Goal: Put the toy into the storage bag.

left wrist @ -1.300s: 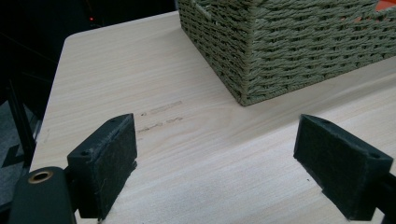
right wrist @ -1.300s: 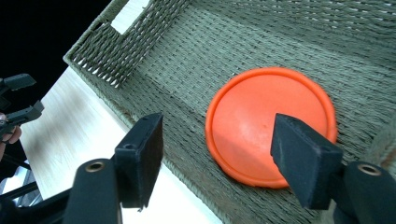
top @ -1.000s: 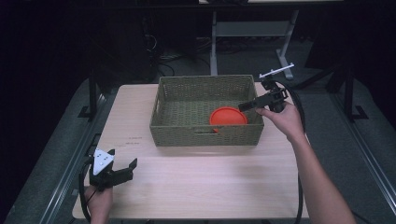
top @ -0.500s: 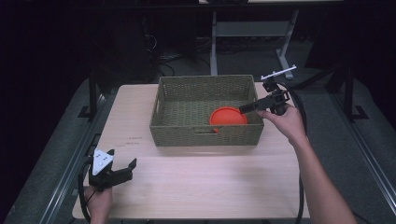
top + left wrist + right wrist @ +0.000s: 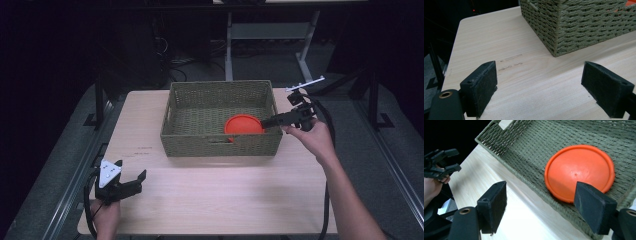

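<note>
So starting at the lower left of the high view, your left gripper (image 5: 131, 183) sits low over the table (image 5: 225, 200) near its front corner, jaws spread wide with nothing between them; in the left gripper view you can see bare wood between the two pads and the corner of the basket (image 5: 579, 27) up in the upper right of the frame. Moving to the middle of the high view, the woven green basket (image 5: 220, 145) sits on the far half of the table, and the orange disc (image 5: 243, 125) lies flat on its floor, tucked into the right front corner. Over on the right, your right gripper (image 5: 267, 121) pokes over the basket's right wall toward the disc, jaws wide apart and gripping nothing. In the right gripper view the disc (image 5: 579, 171) sits upper right, past the pads and not between them.
</note>
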`<state>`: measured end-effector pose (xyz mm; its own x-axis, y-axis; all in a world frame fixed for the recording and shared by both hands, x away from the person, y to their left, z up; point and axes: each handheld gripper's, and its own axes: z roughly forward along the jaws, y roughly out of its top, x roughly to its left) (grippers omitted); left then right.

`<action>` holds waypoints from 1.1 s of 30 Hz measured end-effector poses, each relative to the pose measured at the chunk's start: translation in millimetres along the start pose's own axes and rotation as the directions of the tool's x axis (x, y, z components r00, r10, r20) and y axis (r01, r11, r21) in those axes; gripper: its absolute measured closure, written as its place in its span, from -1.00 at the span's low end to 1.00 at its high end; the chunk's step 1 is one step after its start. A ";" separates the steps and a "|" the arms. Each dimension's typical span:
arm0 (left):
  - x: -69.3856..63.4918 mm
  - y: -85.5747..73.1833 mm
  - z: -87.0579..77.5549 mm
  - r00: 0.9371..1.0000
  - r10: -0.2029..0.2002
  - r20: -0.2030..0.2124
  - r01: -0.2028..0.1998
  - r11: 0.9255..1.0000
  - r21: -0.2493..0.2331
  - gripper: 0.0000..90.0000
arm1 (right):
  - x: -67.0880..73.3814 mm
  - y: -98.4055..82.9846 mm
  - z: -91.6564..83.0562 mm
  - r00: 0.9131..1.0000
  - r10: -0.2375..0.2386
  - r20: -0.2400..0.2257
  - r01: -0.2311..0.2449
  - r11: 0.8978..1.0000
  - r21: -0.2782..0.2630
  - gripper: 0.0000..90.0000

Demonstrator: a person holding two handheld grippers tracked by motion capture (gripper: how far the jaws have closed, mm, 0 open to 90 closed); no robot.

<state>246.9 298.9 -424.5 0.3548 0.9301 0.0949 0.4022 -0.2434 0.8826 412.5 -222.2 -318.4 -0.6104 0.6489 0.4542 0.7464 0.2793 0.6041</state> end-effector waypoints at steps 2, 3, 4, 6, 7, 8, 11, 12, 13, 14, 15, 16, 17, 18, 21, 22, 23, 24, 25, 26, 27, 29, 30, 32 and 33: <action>-0.1 0.2 -0.2 1.000 0.003 0.000 -0.003 1.000 0.005 -0.72 | 1.0 -3.5 -2.4 1.000 -0.002 -0.001 0.002 1.000 -0.004 -0.43; -0.1 0.2 -0.2 1.000 0.003 0.000 -0.003 1.000 0.005 -0.72 | 0.9 -5.4 -3.6 1.000 -0.005 0.000 0.005 1.000 -0.010 -0.43; -0.2 0.3 -0.1 1.000 0.004 0.001 -0.004 1.000 0.005 -0.72 | 0.6 -7.2 -4.5 1.000 -0.003 -0.002 0.003 1.000 -0.014 -0.43; -0.5 0.3 -0.3 1.000 0.006 -0.001 -0.006 1.000 0.004 -0.72 | -0.5 -10.9 -6.1 1.000 -0.003 0.002 0.003 1.000 -0.014 -0.43; -0.6 0.1 -0.2 1.000 0.005 -0.002 -0.005 1.000 0.001 -0.72 | -1.3 -12.8 -6.8 1.000 -0.005 0.004 0.005 1.000 -0.017 -0.43; -0.6 0.3 -0.5 1.000 0.005 -0.003 -0.005 1.000 0.006 -0.72 | -2.1 -14.6 -7.9 1.000 -0.002 0.002 0.002 1.000 -0.019 -0.43; -0.4 0.3 -0.4 1.000 0.007 -0.003 -0.007 1.000 0.005 -0.72 | -3.5 -18.3 -10.0 1.000 -0.002 0.002 0.002 1.000 -0.028 -0.43; -0.4 0.3 -0.3 1.000 0.005 -0.002 -0.005 1.000 0.005 -0.72 | -3.6 -20.2 -11.4 1.000 0.003 0.001 -0.003 1.000 -0.030 -0.44; -0.5 0.2 -0.3 1.000 0.005 -0.002 -0.005 1.000 0.004 -0.72 | -4.2 -22.8 -12.5 1.000 -0.001 -0.005 0.000 0.999 -0.040 -0.44; -0.7 0.2 -0.3 1.000 0.005 -0.004 -0.005 1.000 0.005 -0.72 | -4.7 -26.3 -14.6 1.000 0.000 -0.003 -0.001 0.999 -0.040 -0.45; -0.6 0.2 -0.4 1.000 0.005 -0.002 -0.005 1.000 0.005 -0.72 | -4.9 -28.2 -15.5 1.000 0.002 -0.006 -0.002 0.999 -0.044 -0.45; -0.6 0.3 -0.3 1.000 0.006 -0.002 -0.006 1.000 0.006 -0.72 | -5.7 -30.0 -16.3 1.000 -0.004 -0.007 0.003 0.999 -0.045 -0.46; -0.6 0.3 -0.4 1.000 0.010 -0.003 -0.010 1.000 0.008 -0.72 | -5.4 -32.1 -17.2 1.000 -0.001 -0.007 0.000 0.999 -0.049 -0.46; -0.8 0.2 -0.4 1.000 0.008 -0.004 -0.008 1.000 0.005 -0.72 | -5.1 -34.1 -18.4 1.000 0.003 -0.009 -0.004 0.999 -0.047 -0.46; -0.9 0.1 -0.5 1.000 0.005 -0.006 -0.005 1.000 0.002 -0.72 | -3.9 -41.6 -20.8 1.000 -0.009 0.004 0.009 0.999 -0.043 -0.46; -0.9 0.1 -0.4 1.000 0.005 -0.007 -0.005 1.000 0.003 -0.72 | -3.6 -44.4 -21.5 1.000 -0.011 0.005 0.012 0.999 -0.047 -0.46; -0.9 0.1 -0.4 1.000 0.005 -0.007 -0.005 1.000 0.003 -0.72 | -3.4 -47.3 -23.0 1.000 -0.011 -0.001 0.011 0.999 -0.050 -0.46; -1.1 0.4 -0.6 1.000 0.010 -0.005 -0.010 1.000 0.012 -0.72 | -3.1 -50.3 -24.5 1.000 -0.013 -0.002 0.013 0.998 -0.062 -0.45; -1.1 0.4 -0.6 1.000 0.010 -0.005 -0.010 1.000 0.012 -0.72 | -3.1 -50.3 -24.5 1.000 -0.013 -0.002 0.013 0.998 -0.062 -0.45; -2.0 0.1 0.0 1.000 0.013 -0.006 -0.013 1.000 0.004 -0.72 | -2.3 -56.4 -27.9 1.000 -0.020 0.005 0.020 0.997 -0.078 -0.45; -2.4 0.2 0.0 1.000 0.013 -0.006 -0.013 1.000 0.004 -0.72 | -2.2 -59.5 -29.3 1.000 -0.017 0.001 0.017 0.996 -0.084 -0.45; -2.4 0.2 -0.1 1.000 0.013 -0.006 -0.013 1.000 0.004 -0.72 | -2.7 -62.5 -30.6 1.000 -0.017 -0.002 0.017 0.996 -0.087 -0.45; -2.2 0.1 -0.3 1.000 0.013 -0.007 -0.013 1.000 0.004 -0.72 | -3.9 -69.3 -32.8 1.000 -0.011 -0.005 0.011 0.996 -0.093 -0.45; -1.8 0.2 -0.8 1.000 0.012 -0.008 -0.012 1.000 0.009 -0.72 | -6.6 -76.4 -34.2 1.000 -0.005 -0.015 0.003 0.995 -0.098 -0.45; -1.7 0.0 -0.8 1.000 0.012 -0.009 -0.012 1.000 0.009 -0.72 | -7.7 -80.0 -34.8 1.000 0.001 -0.016 -0.003 0.995 -0.098 -0.45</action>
<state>245.7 297.5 -424.3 0.3523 0.9295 0.1096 0.4053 -0.2571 0.8773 348.3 -274.1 -347.5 -0.6138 0.6378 0.4652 0.7184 0.2069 0.6642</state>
